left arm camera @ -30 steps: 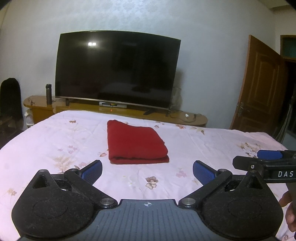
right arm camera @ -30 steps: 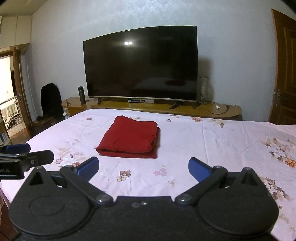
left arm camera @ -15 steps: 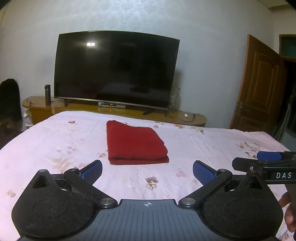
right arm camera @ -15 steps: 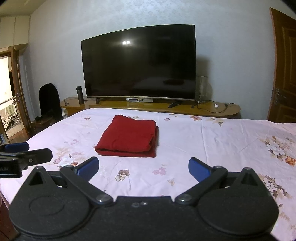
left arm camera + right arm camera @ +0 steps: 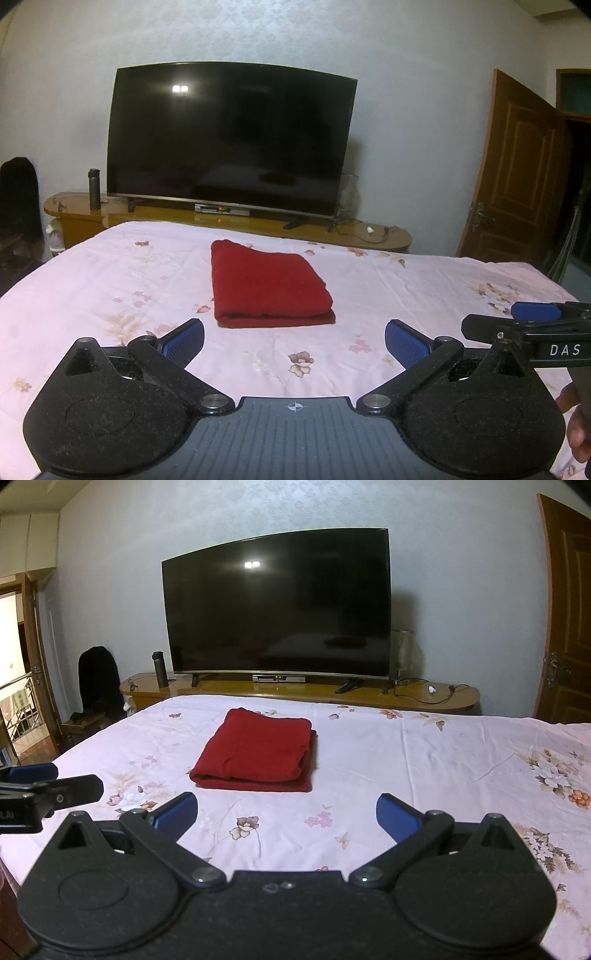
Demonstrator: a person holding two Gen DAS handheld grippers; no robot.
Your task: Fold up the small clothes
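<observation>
A folded cloth (image 5: 267, 284) is laid near the middle of the bed (image 5: 110, 280). Behind the bed a television (image 5: 231, 138) is set on a low cabinet (image 5: 369, 236), with a flask (image 5: 94, 189) placed at its left end. A door (image 5: 513, 173) is seen to the right.

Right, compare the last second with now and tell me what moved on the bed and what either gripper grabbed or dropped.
Almost nothing changed. Both views drift very slightly, so the grippers barely shifted. Nothing was taken hold of or let go: the left gripper and right gripper stay open and empty, short of the folded red cloth, which lies unmoved on the floral bedsheet.
</observation>
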